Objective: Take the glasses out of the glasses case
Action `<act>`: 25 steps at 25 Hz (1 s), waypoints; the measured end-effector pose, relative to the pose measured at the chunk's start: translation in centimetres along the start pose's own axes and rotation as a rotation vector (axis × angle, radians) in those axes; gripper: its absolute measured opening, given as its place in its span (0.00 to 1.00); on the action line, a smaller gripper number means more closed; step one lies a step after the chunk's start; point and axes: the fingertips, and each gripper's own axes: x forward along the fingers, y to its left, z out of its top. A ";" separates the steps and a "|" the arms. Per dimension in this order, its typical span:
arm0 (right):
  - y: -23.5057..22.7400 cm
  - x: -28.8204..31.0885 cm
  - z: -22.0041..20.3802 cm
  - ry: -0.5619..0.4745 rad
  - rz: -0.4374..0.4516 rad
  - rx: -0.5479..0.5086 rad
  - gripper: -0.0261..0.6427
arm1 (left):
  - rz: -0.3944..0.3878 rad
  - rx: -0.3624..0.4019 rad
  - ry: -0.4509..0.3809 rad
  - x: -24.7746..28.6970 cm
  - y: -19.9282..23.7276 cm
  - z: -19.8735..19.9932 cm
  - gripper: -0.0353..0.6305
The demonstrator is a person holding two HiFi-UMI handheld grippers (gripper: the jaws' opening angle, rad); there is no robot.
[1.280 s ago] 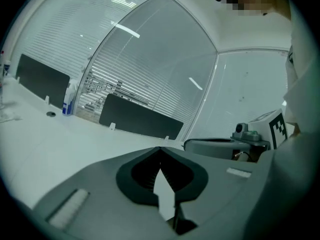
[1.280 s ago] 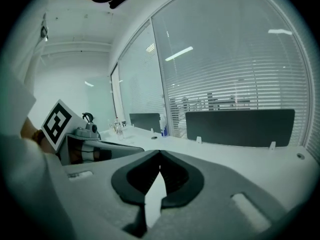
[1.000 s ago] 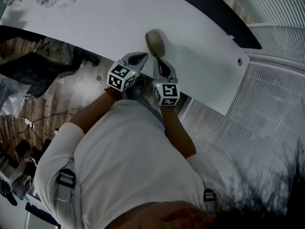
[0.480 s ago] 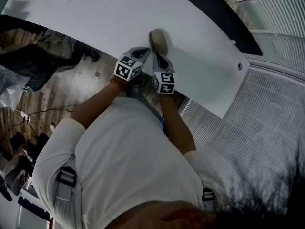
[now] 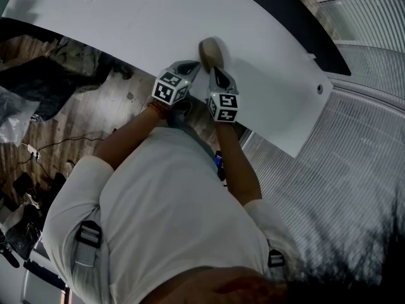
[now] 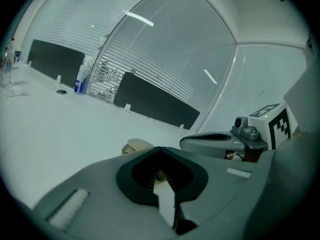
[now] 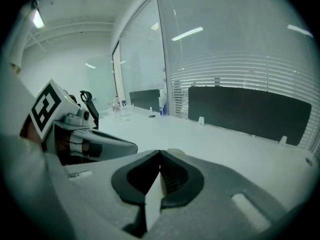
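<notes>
Mostly we see glasses case (image 5: 211,51) only partly; in both gripper views own jaws cover most of it; whether lid is open, we cannot tell. Left gripper (image 5: 193,67) and right gripper (image 5: 213,72) both closed, holding nothing; tips just beside case, contact unclear. Case sits near table (image 5: 126,24) front edge; wide bare surface beyond.

A white table (image 5: 114,24) over wooden floor (image 5: 95,113) bears dark panels (image 6: 155,104).
</notes>
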 end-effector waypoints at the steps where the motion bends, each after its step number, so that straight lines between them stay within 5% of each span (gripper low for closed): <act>1: -0.3 0.2 0.4 0.000 -0.002 -0.009 0.04 | 0.001 -0.001 -0.001 0.1 0.1 0.1 0.06; 17: -2.5 4.3 0.6 0.101 -0.001 -0.162 0.04 | 0.055 -0.054 0.064 4.3 3.5 -0.8 0.06; 25: -3.2 5.1 -0.8 0.144 -0.023 -0.195 0.20 | 0.082 -0.096 0.131 5.9 5.1 -3.4 0.16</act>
